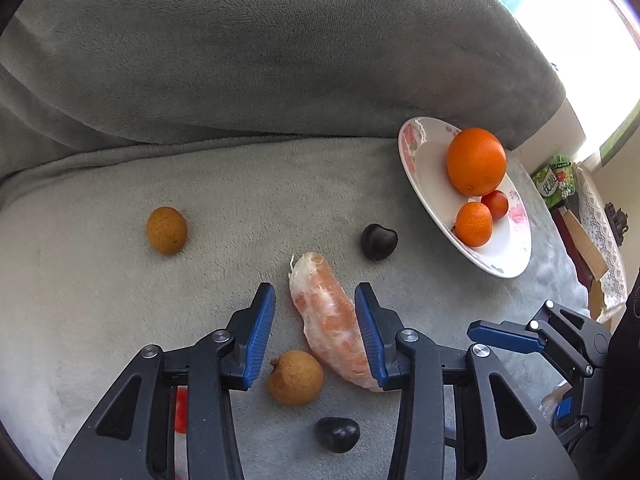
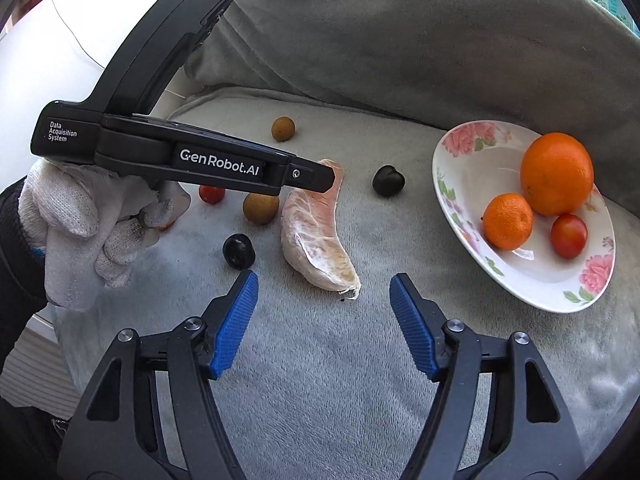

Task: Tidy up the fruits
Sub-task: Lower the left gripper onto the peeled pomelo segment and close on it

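The left tongs (image 1: 315,312), ribbed blue pads parted, straddle a peeled, membrane-skinned pomelo wedge (image 1: 332,320) lying on the fuzzy grey blanket (image 1: 100,300), one pad touching it, while the right tongs (image 2: 324,320) gape empty near the glossy floral plate (image 2: 460,160) of round fruit.

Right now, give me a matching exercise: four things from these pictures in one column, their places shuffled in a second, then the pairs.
1. big orange
2. pomelo slice
3. speckled brown fruit
4. right claw

A. alone on the blanket, far from the plate
B. on the flowered plate
C. between the left claw fingers
D. over bare blanket, holding nothing

Pairs: 1-B, 2-C, 3-A, 4-D
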The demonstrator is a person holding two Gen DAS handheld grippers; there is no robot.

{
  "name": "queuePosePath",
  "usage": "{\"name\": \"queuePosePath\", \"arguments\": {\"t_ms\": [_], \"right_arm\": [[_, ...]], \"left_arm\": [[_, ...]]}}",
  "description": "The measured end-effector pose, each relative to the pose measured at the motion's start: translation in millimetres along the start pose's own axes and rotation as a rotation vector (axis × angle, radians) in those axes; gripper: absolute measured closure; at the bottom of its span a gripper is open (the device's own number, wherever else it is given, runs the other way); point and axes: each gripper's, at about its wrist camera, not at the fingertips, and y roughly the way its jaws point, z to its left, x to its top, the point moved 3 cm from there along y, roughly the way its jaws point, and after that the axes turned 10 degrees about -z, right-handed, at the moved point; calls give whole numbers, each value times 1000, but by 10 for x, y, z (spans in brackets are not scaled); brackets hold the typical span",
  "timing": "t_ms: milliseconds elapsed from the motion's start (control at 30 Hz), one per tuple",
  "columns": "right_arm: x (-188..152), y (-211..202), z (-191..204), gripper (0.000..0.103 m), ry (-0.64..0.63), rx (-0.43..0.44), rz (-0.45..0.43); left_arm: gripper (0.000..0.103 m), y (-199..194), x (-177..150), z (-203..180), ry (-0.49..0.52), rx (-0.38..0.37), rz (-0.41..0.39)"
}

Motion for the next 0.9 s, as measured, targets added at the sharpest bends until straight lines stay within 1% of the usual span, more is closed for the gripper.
{"name": "queuePosePath", "arguments": {"t_ms": [33, 67, 100, 133, 333, 433, 533, 567, 633, 700, 900], "right_arm": [[7, 21, 13, 32, -5, 0, 4], [9, 42, 22, 37, -10, 1, 8], [15, 69, 33, 43, -16, 2, 13], [15, 94, 39, 45, -22, 4, 22], [21, 215, 48, 47, -45, -1, 43], [28, 253, 41, 51, -45, 0, 48], [34, 286, 42, 52, -49, -1, 50], [32, 287, 30, 53, -51, -2, 50], [25, 275, 6, 59, -60, -15, 50], [37, 279, 3, 62, -64, -17, 50], [36, 228, 10, 65, -78, -24, 37]], "left_arm": [[63, 17, -5, 10, -5, -2, 10], [63, 35, -10, 20, -11, -3, 19], [63, 50, -11, 29, -17, -4, 26], [63, 61, -10, 36, -22, -8, 32], [63, 103, 1, 29, -19, -11, 79], [64, 104, 5, 21, -14, -11, 94], [71, 112, 4, -16, -14, -21, 96], [71, 112, 1, -21, -13, -19, 93], [71, 117, -4, -23, -23, -21, 87], [72, 107, -5, 1, -35, -29, 83], [73, 96, -7, 6, -54, -41, 63]]}}
